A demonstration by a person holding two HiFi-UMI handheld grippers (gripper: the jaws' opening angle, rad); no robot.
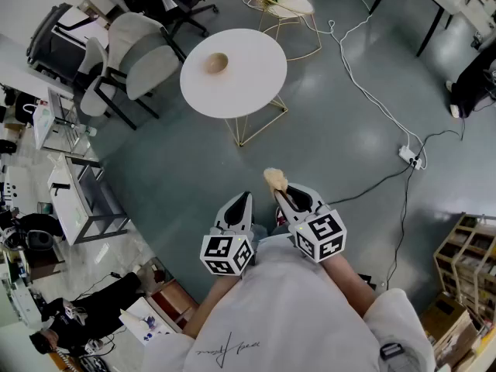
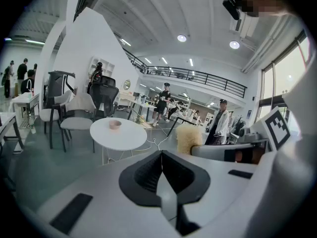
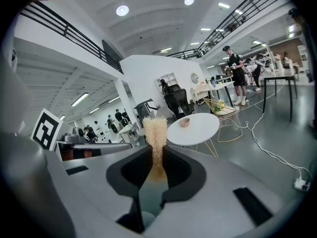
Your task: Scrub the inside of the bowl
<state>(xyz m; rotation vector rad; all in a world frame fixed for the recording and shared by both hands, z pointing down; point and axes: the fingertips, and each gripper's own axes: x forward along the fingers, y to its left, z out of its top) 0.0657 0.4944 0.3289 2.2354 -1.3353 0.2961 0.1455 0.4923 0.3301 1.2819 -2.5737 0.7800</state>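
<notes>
No legible brand or label anywhere. The only print is the black square markers on each gripper's cube, plus a line of script on the person's white shirt (image 1: pixel 225 347) that is too small to read. Both grippers are held low and close to the torso, side by side and nearly touching, with bare forearms coming out of the shirt sleeves and jaws pointing forward across the floor toward the round white worktop (image 1: pixel 248 91). Left gripper (image 1: pixel 239 206): the left gripper view shows its jaws (image 2: pixel 159 157) pressed fully together with nothing between them. Right gripper (image 1: pixel 284 198): jaws clamped on the lower end of a pale tan fibrous scrubber (image 1: pixel 275 179). In the right gripper view the pads pinch its narrow base (image 3: pixel 157 157), and the frayed, brush-like top (image 3: pixel 155 129) stands upright above the jaw tips. The same scrubber shows in the left gripper view (image 2: pixel 188 139), just right of the left jaws. Bowl (image 1: pixel 216 63): small, tan-pink, upright, and alone on the worktop, a bit off centre. It is well apart from both grippers, with open grey floor between. It also shows in the left gripper view (image 2: pixel 115 125) and the right gripper view (image 3: pixel 184 122), but its inside can't be judged at this range. The worktop sits on a thin gold wire frame. Around it are grey chairs (image 1: pixel 143 53) on the left and a smaller wire-frame table (image 1: pixel 287 5) behind, and a white cable (image 1: pixel 364 91) runs across the floor to a power strip (image 1: pixel 408 156). A few people stand in the background.
</notes>
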